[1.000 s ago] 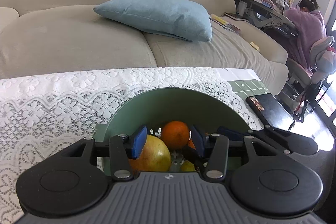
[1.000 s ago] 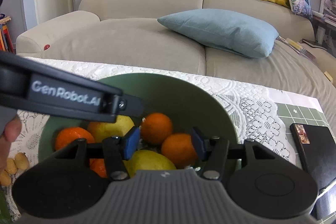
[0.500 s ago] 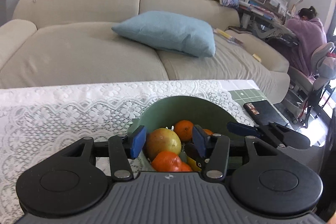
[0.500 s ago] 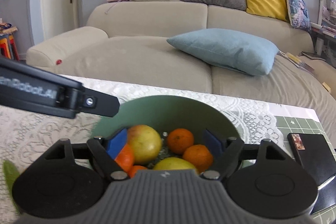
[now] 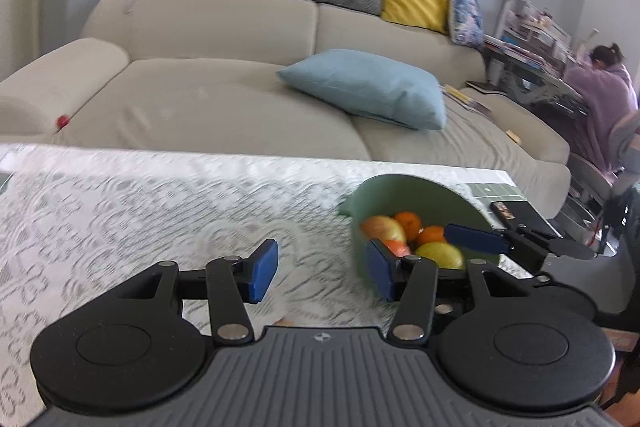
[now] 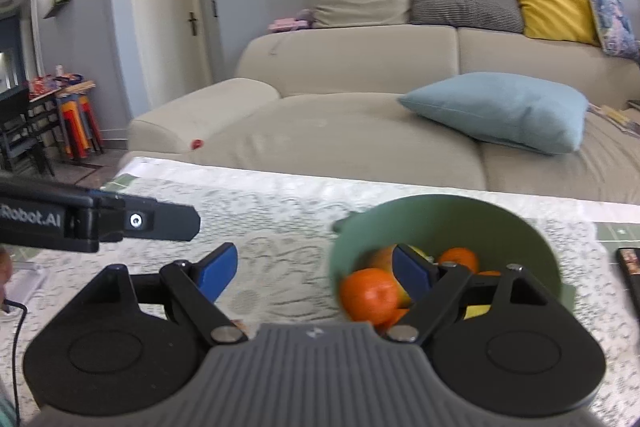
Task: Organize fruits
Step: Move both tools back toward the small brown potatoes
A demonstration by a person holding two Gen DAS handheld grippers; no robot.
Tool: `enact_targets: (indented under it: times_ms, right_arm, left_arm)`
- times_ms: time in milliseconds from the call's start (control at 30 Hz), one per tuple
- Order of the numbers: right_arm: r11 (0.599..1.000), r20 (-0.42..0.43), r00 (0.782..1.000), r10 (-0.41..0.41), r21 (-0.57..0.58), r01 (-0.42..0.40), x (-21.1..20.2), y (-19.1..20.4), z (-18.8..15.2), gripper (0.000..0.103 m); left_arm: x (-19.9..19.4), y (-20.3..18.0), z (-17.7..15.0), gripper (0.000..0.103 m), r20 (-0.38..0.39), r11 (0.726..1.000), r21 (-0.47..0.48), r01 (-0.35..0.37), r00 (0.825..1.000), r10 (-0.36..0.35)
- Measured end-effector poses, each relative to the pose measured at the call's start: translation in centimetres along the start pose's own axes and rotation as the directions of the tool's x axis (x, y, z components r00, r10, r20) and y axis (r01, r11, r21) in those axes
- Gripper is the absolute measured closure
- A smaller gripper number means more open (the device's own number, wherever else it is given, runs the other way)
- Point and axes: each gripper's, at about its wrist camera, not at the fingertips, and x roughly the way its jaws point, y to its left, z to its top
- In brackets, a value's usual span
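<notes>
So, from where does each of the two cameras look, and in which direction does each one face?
Left wrist: sits on the left tongs, facing across the lace tablecloth toward the sofa; its blue pads stand apart, the green bowl at right.
Right wrist: sits on the right tongs, same direction; open pads, the bowl at right, left tongs' arm at left.
Shared: bowl of fruit, blue pillow, sofa.

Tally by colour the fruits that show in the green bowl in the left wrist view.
Orange fruits: 3
Yellow fruit: 1
Yellow-red fruit: 1
Total: 5 showing in the green bowl; others may lie hidden beneath.
</notes>
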Motion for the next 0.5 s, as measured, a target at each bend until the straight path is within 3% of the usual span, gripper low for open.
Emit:
enact_targets:
  times_ms: [200,267,500]
  right_arm:
    - [0.998,-0.044,0.997,0.057,-0.036,-0.059,0.8,2.5,-1.0,0.023]
    - [0.996,-0.071,0.995,0.069,-0.043,-0.072,1.5,2.8,-1.2,0.031]
    - [0.993,-0.169,0.981,0.092,-0.057,-0.103,3.6,3.3,-2.8,0.044]
  left_arm:
    - [-0.5,3.0,-2.4,0.043,-0.019,0.999,-0.04,-0.012,1.0,0.011]
    - [-0.5,4.1,-3.3,0.043,-0.024,0.999,-0.052,0.006,1.0,-0.007]
    - [0.6,6.1,-5.2,0.045,-0.045,0.996,-0.083,0.043,0.998,-0.047]
